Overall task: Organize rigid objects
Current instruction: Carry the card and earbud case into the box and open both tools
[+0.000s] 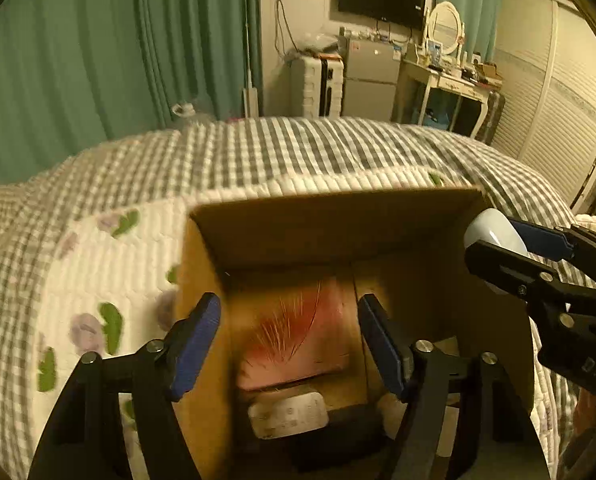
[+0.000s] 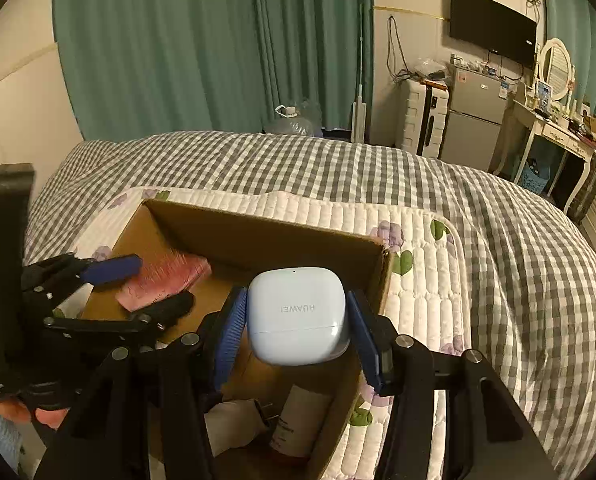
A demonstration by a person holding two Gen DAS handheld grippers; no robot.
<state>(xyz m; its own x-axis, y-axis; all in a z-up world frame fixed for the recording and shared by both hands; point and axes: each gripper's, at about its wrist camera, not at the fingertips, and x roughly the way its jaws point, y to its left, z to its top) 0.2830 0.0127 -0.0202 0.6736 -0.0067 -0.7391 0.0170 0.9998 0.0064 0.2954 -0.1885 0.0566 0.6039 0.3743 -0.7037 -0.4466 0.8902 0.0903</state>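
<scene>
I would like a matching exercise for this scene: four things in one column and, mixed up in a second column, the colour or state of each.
Things:
1. earbud case
2. cardboard box
3. left hand-held gripper
4. flat packet lying in the box

Colour or state:
A. open, nothing between the fingers
B. pink-red
C. pale blue, clamped in the right hand-held gripper
D. brown, open at the top, on the quilt

Pairs: 1-C, 2-D, 3-A, 4-B
</scene>
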